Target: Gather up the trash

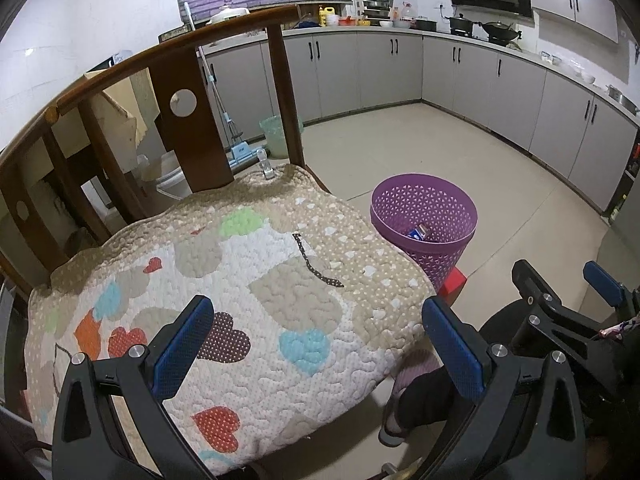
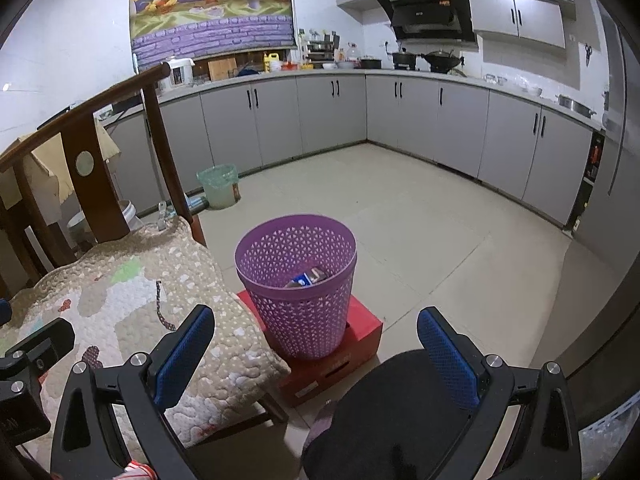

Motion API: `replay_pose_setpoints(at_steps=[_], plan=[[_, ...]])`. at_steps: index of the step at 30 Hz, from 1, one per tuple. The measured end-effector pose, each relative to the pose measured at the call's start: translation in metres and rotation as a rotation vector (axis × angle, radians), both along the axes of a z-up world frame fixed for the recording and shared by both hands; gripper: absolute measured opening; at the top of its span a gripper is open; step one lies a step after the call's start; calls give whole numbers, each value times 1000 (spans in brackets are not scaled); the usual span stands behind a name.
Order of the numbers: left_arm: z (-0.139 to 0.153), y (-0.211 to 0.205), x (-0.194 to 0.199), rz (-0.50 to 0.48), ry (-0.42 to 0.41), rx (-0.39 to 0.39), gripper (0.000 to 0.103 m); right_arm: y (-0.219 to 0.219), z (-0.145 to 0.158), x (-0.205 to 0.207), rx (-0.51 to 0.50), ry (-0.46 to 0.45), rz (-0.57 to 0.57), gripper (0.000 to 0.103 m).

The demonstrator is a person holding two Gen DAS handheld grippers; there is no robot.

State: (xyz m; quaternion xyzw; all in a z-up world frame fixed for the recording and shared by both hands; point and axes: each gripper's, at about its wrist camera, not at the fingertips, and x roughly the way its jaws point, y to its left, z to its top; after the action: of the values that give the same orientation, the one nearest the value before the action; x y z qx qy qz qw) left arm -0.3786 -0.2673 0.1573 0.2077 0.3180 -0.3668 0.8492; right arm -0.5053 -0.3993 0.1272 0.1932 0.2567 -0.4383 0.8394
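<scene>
A purple perforated trash basket (image 2: 298,286) stands on a red box (image 2: 334,356) on the floor beside a wooden chair; it also shows in the left wrist view (image 1: 424,226). A blue and white carton (image 2: 307,278) lies inside it, also visible in the left wrist view (image 1: 419,233). My left gripper (image 1: 318,344) is open and empty above the chair's quilted cushion (image 1: 224,304). My right gripper (image 2: 316,354) is open and empty, just short of the basket. The right gripper shows at the right edge of the left wrist view (image 1: 568,292).
The chair's wooden back (image 1: 192,128) rises behind the cushion. A dark strip (image 1: 314,262) lies on the cushion. A green bin (image 2: 218,186) and a mop (image 1: 240,148) stand by the grey cabinets (image 2: 360,112). The person's dark knee (image 2: 384,412) is below the right gripper.
</scene>
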Motion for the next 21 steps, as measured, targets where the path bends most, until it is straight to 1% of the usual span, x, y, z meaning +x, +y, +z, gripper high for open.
replay_pose_setpoints(at_steps=[21], plan=[[-6, -2, 2, 4, 20, 23, 103, -3, -8, 2, 32, 1, 20, 103]])
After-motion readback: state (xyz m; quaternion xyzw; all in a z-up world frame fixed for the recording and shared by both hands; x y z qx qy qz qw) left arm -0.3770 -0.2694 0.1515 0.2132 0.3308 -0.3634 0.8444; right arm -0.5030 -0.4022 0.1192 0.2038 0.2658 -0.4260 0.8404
